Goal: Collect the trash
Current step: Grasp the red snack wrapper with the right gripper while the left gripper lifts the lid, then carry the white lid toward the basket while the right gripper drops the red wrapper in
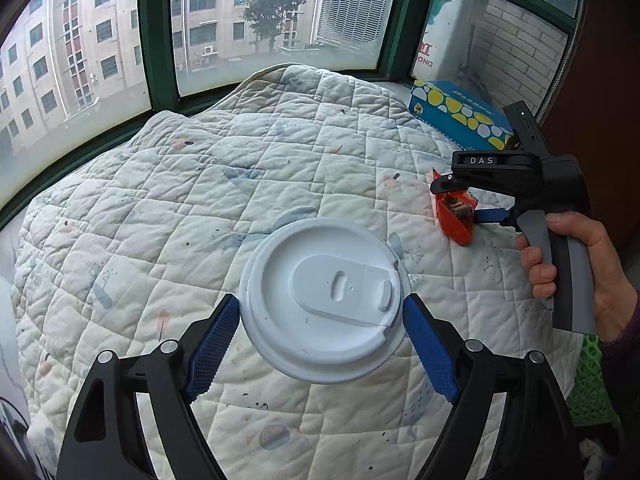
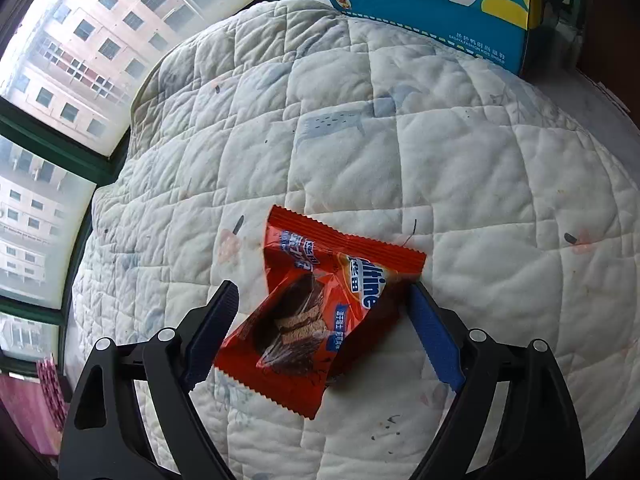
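A white plastic cup lid [image 1: 324,300] sits between the blue pads of my left gripper [image 1: 322,316], which touch its rim on both sides; the cup below is hidden. My right gripper [image 2: 322,308] is open around an orange snack wrapper [image 2: 316,312] lying on the white quilt [image 2: 440,160], with gaps to both fingers. In the left wrist view the right gripper [image 1: 460,196] stands over the same wrapper [image 1: 456,216] at the right, held by a hand.
A blue box with yellow and white spots [image 1: 460,114] stands at the quilt's far right, also in the right wrist view [image 2: 436,4]. Green-framed windows [image 1: 156,40] run behind the quilt. A green mesh basket [image 1: 588,384] is at the right edge.
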`<state>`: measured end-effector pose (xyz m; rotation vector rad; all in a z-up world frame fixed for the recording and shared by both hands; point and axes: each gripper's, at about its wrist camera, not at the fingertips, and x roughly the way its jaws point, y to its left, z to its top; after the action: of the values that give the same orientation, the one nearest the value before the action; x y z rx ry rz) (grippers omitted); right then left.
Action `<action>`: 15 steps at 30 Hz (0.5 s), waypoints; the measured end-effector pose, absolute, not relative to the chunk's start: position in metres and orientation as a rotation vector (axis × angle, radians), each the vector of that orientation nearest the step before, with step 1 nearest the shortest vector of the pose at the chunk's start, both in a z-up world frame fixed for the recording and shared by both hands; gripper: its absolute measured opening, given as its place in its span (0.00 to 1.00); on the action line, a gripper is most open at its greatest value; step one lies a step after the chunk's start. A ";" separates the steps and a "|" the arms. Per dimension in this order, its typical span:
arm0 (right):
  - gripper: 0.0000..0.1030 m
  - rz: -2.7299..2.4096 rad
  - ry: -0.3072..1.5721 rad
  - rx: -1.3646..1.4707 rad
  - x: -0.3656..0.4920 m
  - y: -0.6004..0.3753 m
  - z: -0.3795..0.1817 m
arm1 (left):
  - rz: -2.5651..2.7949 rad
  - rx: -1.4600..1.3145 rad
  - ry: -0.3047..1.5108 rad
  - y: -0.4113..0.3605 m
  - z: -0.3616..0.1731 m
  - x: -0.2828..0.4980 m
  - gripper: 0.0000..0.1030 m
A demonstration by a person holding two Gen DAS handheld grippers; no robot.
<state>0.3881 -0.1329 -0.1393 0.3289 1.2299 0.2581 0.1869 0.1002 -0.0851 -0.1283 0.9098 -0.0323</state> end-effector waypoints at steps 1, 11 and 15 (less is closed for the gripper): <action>0.81 0.248 1.219 0.303 0.388 -0.130 -0.138 | -0.032 -0.131 0.910 0.101 -0.085 0.187 0.78; 0.63 0.279 1.137 0.206 0.367 -0.129 -0.125 | -0.036 -0.135 0.907 0.097 -0.082 0.180 0.78; 0.63 0.307 1.093 0.157 0.344 -0.134 -0.109 | -0.037 -0.136 0.897 0.089 -0.075 0.173 0.78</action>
<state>0.3439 -0.1341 -0.1093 0.1566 1.0933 0.3065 0.1729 0.0891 -0.0748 -0.1364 0.8965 -0.0374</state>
